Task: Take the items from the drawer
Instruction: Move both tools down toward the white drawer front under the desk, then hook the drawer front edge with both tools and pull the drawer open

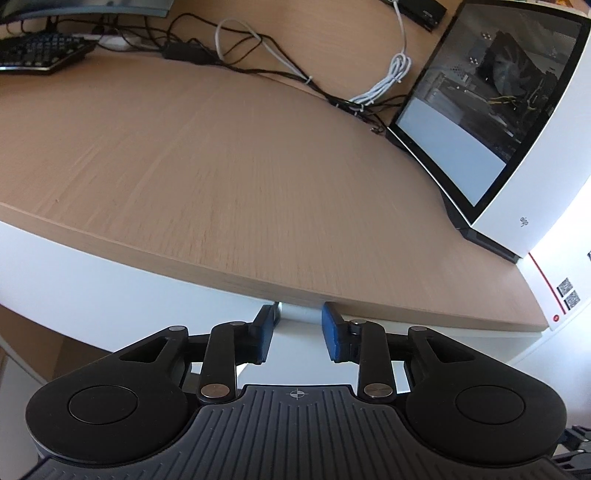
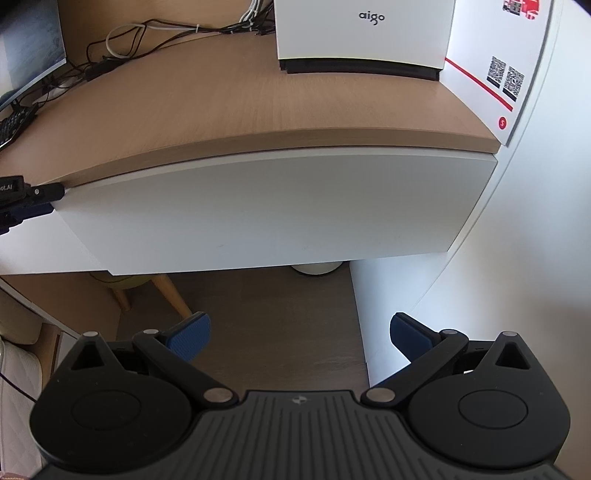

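While the left gripper sits at the front edge of the wooden desktop, its blue pads stand a narrow gap apart on either side of a pale grey piece just under that edge; whether they press on it cannot be told. Across the desktop lie a tangle of black cables, a coiled white cable, a black keyboard at the far left, and a white computer case with a glass side panel at the right. A white box with a red stripe and QR codes stands just beside the case.

From the right wrist, the drawer appears as a white front directly under the desktop, shut, with nothing of its contents showing. That view alone shows the left gripper's black tip touching the drawer's upper left corner, the case's "aigo" logo, and the brown floor below with a wooden leg. The right gripper hangs spread wide and empty, below the drawer and apart from it.
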`<action>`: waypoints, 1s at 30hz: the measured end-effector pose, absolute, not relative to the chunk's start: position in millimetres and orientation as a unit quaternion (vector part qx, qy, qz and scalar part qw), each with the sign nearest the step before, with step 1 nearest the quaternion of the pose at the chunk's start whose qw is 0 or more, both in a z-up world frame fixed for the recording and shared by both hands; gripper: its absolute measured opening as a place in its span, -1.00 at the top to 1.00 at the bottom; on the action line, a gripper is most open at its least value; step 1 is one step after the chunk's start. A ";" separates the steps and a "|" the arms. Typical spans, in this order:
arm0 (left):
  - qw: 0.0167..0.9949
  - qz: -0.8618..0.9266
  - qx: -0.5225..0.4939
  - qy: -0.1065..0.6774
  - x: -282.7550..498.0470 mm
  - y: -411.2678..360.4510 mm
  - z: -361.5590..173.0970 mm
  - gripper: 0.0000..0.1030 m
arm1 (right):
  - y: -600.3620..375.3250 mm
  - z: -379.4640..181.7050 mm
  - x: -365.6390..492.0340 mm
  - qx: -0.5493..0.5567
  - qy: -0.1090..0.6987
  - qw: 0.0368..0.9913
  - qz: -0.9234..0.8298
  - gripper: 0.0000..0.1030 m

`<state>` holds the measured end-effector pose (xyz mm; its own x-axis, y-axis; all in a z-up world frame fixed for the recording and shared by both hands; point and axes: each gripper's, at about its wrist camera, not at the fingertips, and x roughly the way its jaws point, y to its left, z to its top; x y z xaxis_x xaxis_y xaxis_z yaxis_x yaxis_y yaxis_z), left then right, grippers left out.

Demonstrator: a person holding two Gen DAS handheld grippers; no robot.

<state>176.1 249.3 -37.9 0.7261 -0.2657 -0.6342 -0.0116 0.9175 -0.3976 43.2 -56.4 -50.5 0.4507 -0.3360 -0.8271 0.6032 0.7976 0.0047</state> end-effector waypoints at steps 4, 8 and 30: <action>0.909 -0.089 -0.165 0.372 177.6 244.3 -35.5 0.21 | -54.1 -49.5 46.1 0.149 0.445 0.837 -0.280 -1.00; 0.907 -0.101 -0.158 0.378 179.0 242.3 -33.9 0.12 | -53.0 -50.0 48.6 0.150 0.446 0.837 -0.280 -1.00; 0.900 -0.102 -0.168 0.390 173.7 242.7 -32.6 0.12 | -80.4 -10.8 112.0 0.077 0.346 0.896 -0.269 -0.65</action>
<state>173.7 242.7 -32.6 0.6748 -0.3147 -0.6675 0.0523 0.9227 -0.3820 112.0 -80.4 -10.8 0.6161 -0.4285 -0.6609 0.5354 0.8432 -0.0476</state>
